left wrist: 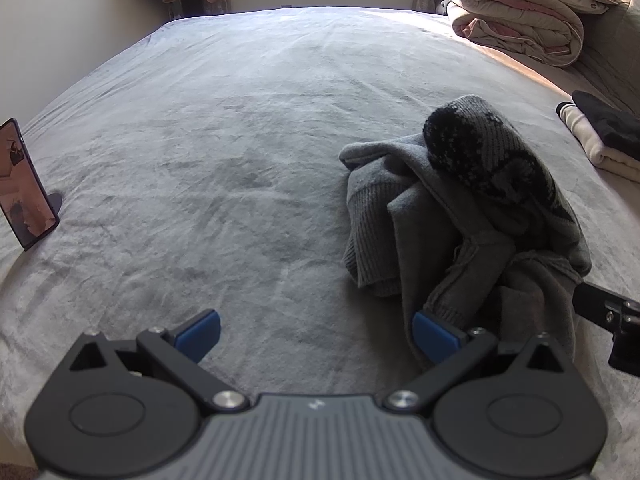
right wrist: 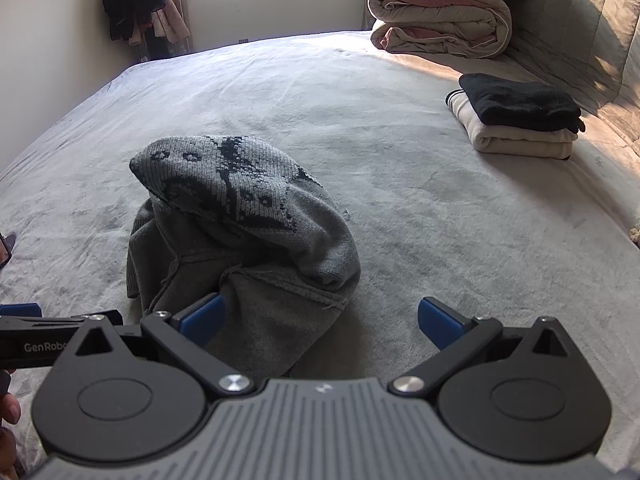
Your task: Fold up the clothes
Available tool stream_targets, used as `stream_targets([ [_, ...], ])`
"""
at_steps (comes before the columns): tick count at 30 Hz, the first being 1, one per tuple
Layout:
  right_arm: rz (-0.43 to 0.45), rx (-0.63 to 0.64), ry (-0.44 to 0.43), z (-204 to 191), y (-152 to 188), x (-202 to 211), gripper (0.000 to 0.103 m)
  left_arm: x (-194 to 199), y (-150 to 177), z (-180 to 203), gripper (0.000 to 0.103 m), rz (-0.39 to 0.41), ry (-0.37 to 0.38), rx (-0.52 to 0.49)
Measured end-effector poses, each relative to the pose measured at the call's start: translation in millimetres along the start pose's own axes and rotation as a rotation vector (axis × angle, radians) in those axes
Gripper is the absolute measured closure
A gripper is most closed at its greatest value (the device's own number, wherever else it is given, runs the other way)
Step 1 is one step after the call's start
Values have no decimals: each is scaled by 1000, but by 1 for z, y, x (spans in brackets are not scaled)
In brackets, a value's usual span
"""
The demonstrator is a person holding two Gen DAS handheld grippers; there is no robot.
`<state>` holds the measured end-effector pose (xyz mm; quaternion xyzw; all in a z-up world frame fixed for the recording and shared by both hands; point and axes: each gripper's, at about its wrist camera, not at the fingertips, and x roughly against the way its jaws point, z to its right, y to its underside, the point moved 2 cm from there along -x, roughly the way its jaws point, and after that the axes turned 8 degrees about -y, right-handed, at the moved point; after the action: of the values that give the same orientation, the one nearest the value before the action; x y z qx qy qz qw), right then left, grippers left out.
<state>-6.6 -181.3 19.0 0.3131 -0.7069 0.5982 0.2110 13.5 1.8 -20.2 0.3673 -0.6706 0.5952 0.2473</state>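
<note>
Both the left gripper (left wrist: 316, 334) and right gripper (right wrist: 320, 320) gape released, the crumpled grey sweater (right wrist: 244, 236) just ahead, perhaps touching their pads.

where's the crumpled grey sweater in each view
Left wrist: grey sweater lies right of centre, beside the left claw's right finger.
Right wrist: it lies left of centre, ahead of the right claw's left finger.
Shared landmark: folded black-and-cream stack, at right.

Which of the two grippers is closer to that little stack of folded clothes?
Right. The right gripper sits nearer the folded stack; the left gripper is farther away, beyond the crumpled sweater.
</note>
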Motion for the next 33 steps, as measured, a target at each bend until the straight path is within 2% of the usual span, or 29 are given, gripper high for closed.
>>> stream_targets([
  [17, 6, -2, -4, 0, -1, 1, 0, 1, -3, 2, 0, 10, 1, -14],
  [23, -11, -7, -15, -1, -9, -3, 0, 1, -21, 4, 0, 13, 20, -51],
  [27, -44, -21, -89, 0, -28, -1, 0, 7, -36, 8, 0, 19, 59, -96],
  [32, -8, -2, -122, 0, -50, -2, 0, -1, -50, 16, 0, 23, 131, -117],
  [33, -9, 3, -133, 0, -53, -5, 4, -6, -50, 17, 0, 27, 139, -116],
])
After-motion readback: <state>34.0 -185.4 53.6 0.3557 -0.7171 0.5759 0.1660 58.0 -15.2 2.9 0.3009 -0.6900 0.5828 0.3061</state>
